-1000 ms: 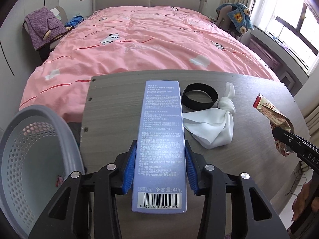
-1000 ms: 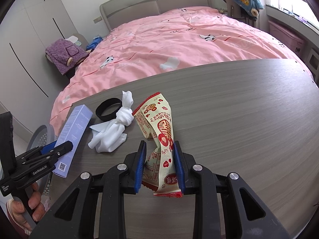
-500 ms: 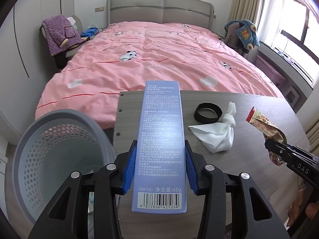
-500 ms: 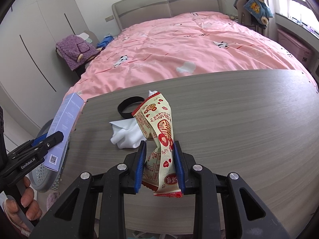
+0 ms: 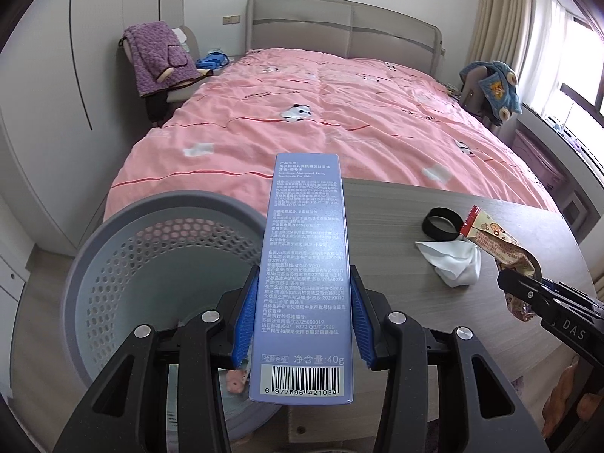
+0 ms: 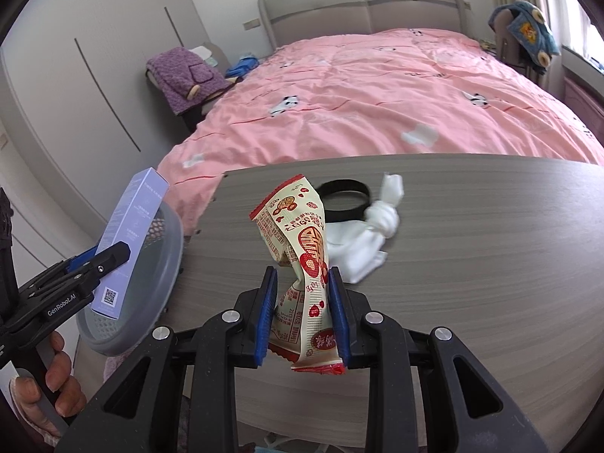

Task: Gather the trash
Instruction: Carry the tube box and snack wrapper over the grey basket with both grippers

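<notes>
My left gripper (image 5: 302,317) is shut on a long lavender toothpaste box (image 5: 305,264) and holds it at the right rim of a grey perforated waste basket (image 5: 124,264), off the table's left edge. The box (image 6: 130,238) and the basket (image 6: 151,275) also show at the left of the right wrist view. My right gripper (image 6: 302,313) is shut on a crumpled red-and-cream snack wrapper (image 6: 302,249) and holds it above the grey wooden table (image 6: 472,264). A knotted white tissue (image 6: 366,241) and a black ring band (image 6: 343,192) lie on the table beyond it.
A bed with a pink quilt (image 5: 321,113) stands behind the table. A chair with a purple garment (image 5: 158,56) is at the back left, a chair with a blue jacket (image 5: 498,90) at the back right. Something small and pink (image 5: 236,377) lies in the basket.
My left gripper has carried the box leftward off the table to the basket's rim. My right gripper has moved left with the wrapper, toward the table's left edge.
</notes>
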The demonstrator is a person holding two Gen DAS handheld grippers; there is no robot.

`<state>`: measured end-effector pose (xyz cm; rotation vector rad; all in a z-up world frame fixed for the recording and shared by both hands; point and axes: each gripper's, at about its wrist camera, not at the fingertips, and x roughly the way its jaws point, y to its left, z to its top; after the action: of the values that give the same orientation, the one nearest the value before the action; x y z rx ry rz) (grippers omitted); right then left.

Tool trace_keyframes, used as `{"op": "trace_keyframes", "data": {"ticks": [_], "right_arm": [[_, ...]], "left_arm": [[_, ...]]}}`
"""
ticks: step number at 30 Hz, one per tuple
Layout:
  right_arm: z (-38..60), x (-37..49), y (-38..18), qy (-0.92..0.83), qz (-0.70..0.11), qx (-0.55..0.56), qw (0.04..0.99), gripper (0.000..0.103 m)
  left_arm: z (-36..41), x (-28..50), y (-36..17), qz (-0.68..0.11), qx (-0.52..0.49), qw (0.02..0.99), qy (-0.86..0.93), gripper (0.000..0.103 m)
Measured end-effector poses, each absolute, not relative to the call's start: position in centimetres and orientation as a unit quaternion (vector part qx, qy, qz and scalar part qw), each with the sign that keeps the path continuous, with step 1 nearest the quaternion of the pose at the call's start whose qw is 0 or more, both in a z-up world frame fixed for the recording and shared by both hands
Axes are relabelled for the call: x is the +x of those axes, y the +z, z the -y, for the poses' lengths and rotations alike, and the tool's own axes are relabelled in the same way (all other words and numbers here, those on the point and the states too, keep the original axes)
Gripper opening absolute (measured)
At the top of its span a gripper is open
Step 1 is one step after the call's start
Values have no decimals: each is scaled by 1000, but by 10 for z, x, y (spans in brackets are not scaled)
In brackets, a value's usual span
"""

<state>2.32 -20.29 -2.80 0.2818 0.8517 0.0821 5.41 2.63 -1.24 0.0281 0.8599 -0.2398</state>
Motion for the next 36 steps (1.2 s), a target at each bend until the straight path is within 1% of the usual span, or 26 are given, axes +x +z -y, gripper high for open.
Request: {"op": "trace_keyframes", "data": {"ticks": [19,36], "right_arm": [[91,64,-15,141,-411,79,897,27],[25,96,-29,186,-435,43,880,27]], "left_arm": [[-117,46,-15,-414,-14,909,-49,43],[-152,62,-36,-425,-25,904,-21,43]]}}
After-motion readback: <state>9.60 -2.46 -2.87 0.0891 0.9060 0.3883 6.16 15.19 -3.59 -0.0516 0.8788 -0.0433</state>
